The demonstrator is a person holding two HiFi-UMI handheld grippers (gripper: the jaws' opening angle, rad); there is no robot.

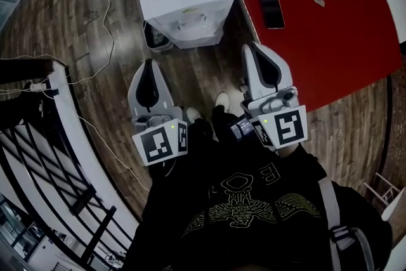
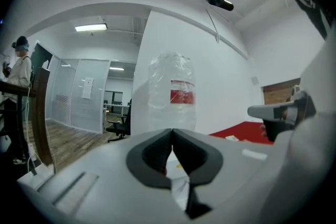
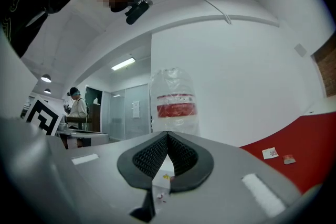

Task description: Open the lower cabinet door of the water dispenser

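L gripper (image 1: pixel 150 63): jaws closed tip to tip, nothing btwn them, plain in its own view (image 2: pixel 171 131). R gripper (image 1: pixel 252 46): same, shut & empty (image 3: pixel 168 135). Both are held level, side by side, aiming at 12 o'clock in the head view.

The water dispenser (image 1: pixel 190 6) stands ahead on the wood floor, approx 1 o'clock from the L tips and 10–11 o'clock from the R tips, so it sits btwn the two lines of aim. It's near both, touching neither. Its bottle (image 2: pixel 170 94) shows straight ahead & above the jaws in the L gripper view, likewise in the R one (image 3: pixel 175 102).

The lower cabinet door shows in no view. The head view sees only the top & tap ledge overhanging the front, and each gripper's own body blocks the low part. Judging by that, the door is on the face toward the person, under the ledge, so below both grippers, long axis prob. upright. The coming move thus turns on going down & in. Which is nearer is roughly even; the R tips sit by the dispenser's R front corner, the L ones off its L front corner. Can't tell handle or hinge side.

Further out there's a small dark bin (image 1: pixel 155 37) at the dispenser's L foot. A red table (image 1: pixel 342 41) is at its 3 o'clock w/ phones (image 1: pixel 271 8) on it.
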